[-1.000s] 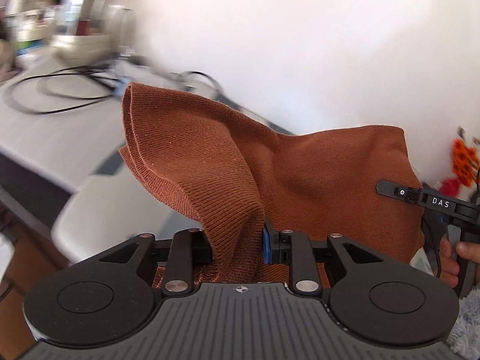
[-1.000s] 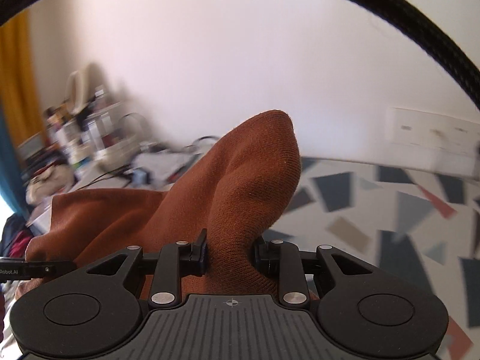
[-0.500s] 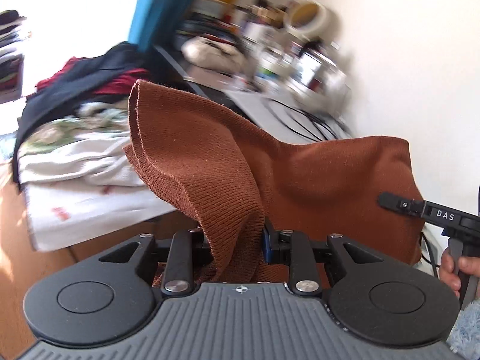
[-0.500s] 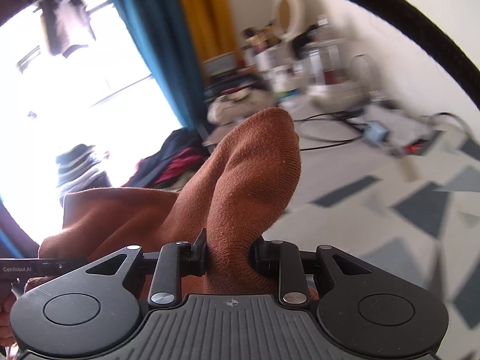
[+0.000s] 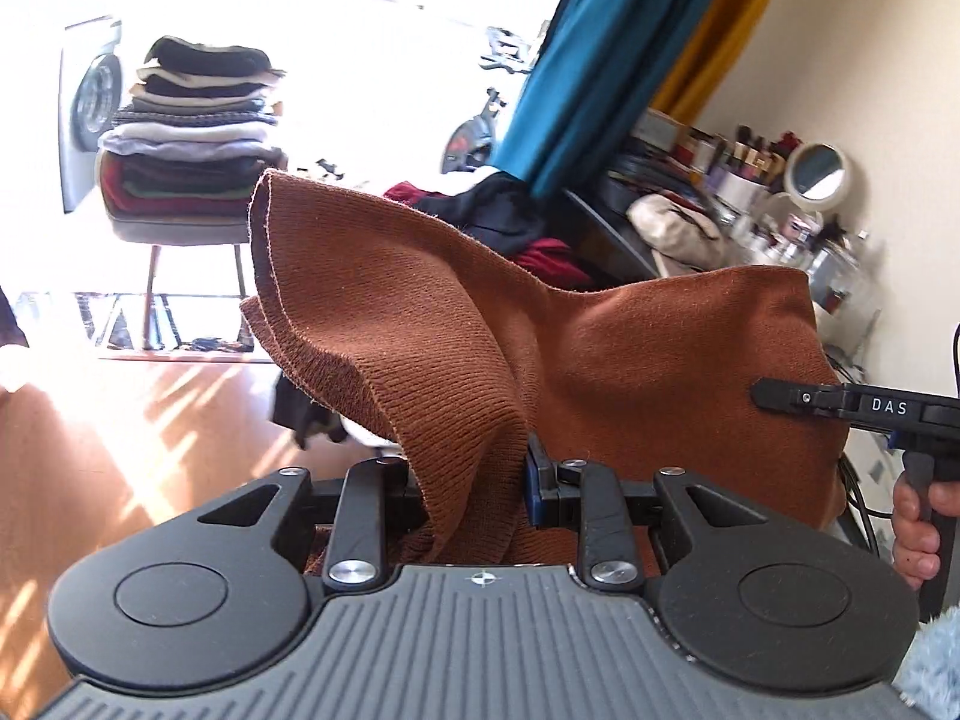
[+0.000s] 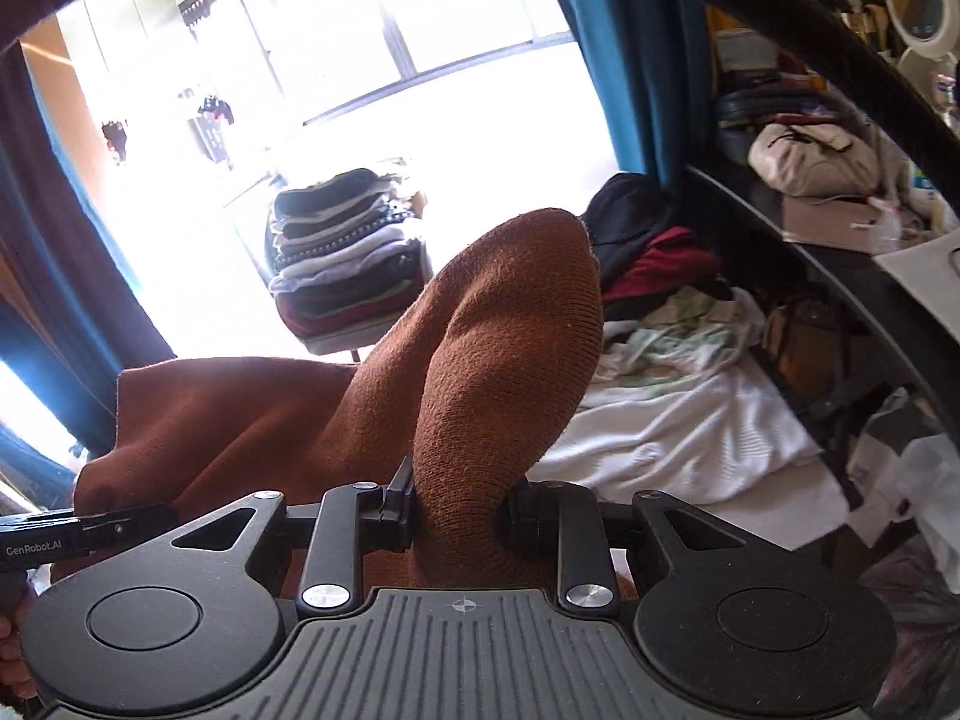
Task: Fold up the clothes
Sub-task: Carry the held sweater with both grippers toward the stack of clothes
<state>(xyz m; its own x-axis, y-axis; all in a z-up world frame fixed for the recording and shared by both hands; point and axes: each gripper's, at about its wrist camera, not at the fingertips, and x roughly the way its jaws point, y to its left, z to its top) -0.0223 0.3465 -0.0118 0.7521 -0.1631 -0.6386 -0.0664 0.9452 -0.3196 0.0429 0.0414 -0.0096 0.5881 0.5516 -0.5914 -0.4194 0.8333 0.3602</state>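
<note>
A rust-brown ribbed knit garment [image 5: 600, 360] hangs in mid-air, bunched between both tools, the left gripper [image 5: 480, 495] and right gripper [image 6: 459, 507] each clenched on it. At eleven o'clock, a chair stacked with folded clothes [image 5: 186, 138]. Likely carrying a finished fold; next, lower it flat onto that stack.

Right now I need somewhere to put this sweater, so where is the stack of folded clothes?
The stack of folded clothes sits on a chair by the bright window, upper left in the left wrist view, left of the teal curtain.

Right gripper [image 6: 459, 510] clamps the rust-brown knit garment [image 6: 480, 372] bulging above it
</note>
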